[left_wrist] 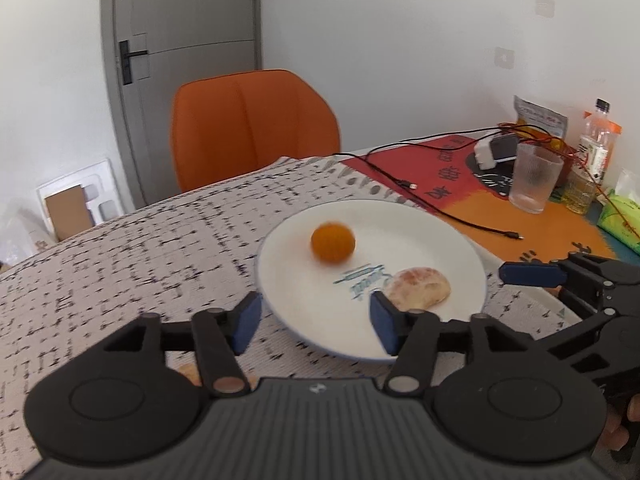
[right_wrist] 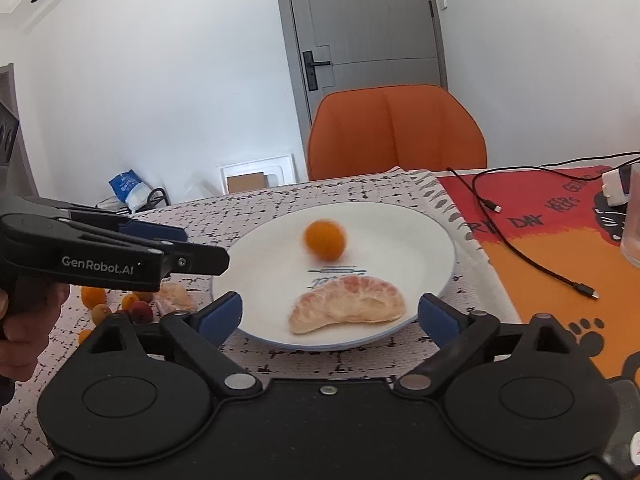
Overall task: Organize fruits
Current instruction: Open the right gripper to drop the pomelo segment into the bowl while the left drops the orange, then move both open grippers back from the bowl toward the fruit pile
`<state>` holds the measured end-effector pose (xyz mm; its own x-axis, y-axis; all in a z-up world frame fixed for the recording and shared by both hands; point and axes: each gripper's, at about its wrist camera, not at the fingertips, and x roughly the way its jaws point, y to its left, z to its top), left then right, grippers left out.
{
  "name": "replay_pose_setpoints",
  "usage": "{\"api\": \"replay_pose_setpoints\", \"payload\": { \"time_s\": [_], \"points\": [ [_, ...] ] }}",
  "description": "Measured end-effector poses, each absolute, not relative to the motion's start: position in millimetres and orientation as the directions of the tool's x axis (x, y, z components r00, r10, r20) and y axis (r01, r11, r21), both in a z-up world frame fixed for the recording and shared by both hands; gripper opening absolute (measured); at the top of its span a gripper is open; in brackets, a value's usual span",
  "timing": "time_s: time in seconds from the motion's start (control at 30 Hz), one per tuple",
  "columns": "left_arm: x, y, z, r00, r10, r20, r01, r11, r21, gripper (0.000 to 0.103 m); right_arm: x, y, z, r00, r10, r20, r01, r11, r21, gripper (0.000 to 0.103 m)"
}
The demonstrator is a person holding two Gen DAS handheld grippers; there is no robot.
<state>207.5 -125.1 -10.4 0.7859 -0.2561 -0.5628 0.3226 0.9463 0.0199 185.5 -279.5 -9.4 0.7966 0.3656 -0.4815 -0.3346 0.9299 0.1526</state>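
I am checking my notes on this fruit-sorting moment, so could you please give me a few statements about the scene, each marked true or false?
1. The small orange fruit lies on the white plate. True.
2. The peeled pomelo segment lies on the tablecloth beside the plate. False: it lies on the plate, near its front rim.
3. The left gripper is shut on the orange fruit. False: its jaws stand open with nothing pressed between them.
4. More small fruits lie on the tablecloth left of the plate. True.
5. The right gripper is open. True.
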Motion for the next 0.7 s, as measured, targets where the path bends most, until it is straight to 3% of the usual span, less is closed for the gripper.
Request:
{"api": "replay_pose_setpoints", "payload": {
  "time_s": [0.1, 0.2, 0.7],
  "points": [
    [201, -114, -9, 0.803, -0.229, -0.551, 0.291, 0.957, 0.025, 0.078, 184, -276, -9, 0.799, 0.371, -0.474, -0.339, 0.928, 0.154, 0.098],
    [194, -105, -9, 0.814, -0.203, -0.544, 0.261, 0.965, 0.032, 0.084, 184, -272, -8, 0.795, 0.381, -0.472, -0.344, 0.924, 0.166, 0.100],
    [154, -53, -3, 0.845, -0.114, -0.523, 0.125, 0.992, -0.014, 0.095, 164, -251, 0, 0.773, 0.405, -0.488, -0.359, 0.914, 0.190, 0.103]
  ]
}}
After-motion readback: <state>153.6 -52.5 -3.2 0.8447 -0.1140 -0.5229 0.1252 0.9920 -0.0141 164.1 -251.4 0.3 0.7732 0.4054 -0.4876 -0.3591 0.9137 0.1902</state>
